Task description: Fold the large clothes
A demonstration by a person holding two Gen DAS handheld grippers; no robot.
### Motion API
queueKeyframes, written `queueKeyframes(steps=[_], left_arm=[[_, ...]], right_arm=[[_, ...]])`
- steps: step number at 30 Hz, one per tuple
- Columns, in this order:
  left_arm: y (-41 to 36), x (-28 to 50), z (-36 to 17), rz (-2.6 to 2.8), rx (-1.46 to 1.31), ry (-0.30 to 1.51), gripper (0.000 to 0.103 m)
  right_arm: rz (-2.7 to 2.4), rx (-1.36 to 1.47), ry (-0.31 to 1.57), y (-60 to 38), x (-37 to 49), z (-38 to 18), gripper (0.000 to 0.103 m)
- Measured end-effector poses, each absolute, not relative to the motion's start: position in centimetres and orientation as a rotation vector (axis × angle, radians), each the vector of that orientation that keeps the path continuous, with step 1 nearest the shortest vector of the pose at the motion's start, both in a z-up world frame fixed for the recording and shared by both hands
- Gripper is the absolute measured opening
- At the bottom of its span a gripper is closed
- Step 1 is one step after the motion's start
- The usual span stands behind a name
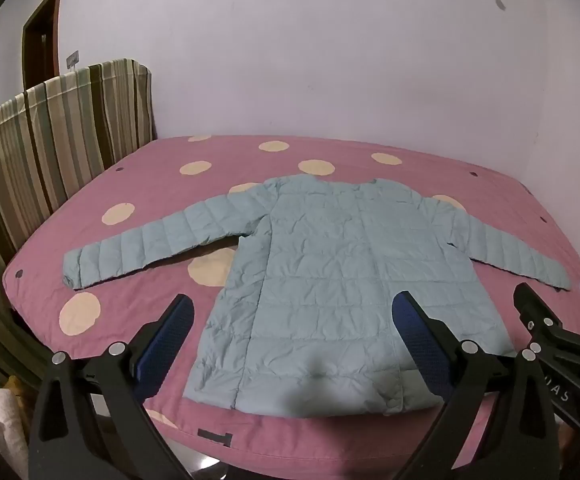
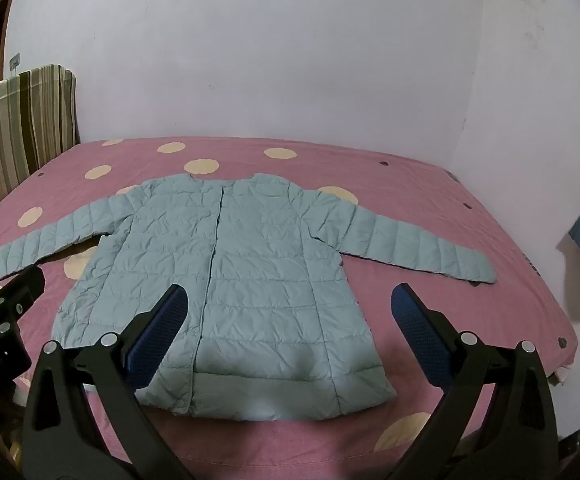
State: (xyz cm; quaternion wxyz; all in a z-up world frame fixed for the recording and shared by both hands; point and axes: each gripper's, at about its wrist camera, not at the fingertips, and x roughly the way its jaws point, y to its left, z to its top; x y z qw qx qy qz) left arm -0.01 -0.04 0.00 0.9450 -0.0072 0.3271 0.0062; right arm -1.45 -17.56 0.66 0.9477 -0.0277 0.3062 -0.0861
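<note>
No fold had been made yet: the single pale-blue quilted jacket point(image 2: 226, 280) lay flat and front-up on the pink dotted bedspread point(image 2: 470, 216), its front closed and both sleeves stretched out sideways, so the whole folding job remained. The left gripper point(image 1: 292, 316) and right gripper point(image 2: 288, 308) both hovered over the hem with fingers spread wide, holding nothing. Counted: one jacket, two sleeves, two grippers, one striped headboard point(image 1: 50, 136). A dark shape at the right edge may have been another piece of furniture, but too little showed to tell.
</note>
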Motion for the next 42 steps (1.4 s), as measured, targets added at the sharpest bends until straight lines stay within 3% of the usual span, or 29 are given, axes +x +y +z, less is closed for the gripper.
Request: queueKeyframes(steps=[42], left_arm=[[-0.2, 0.22, -0.67, 0.011, -0.016, 0.68, 0.099]], right_arm=[[-0.176, -0.06, 0.626, -17.48, -1.39, 0.63, 0.101]])
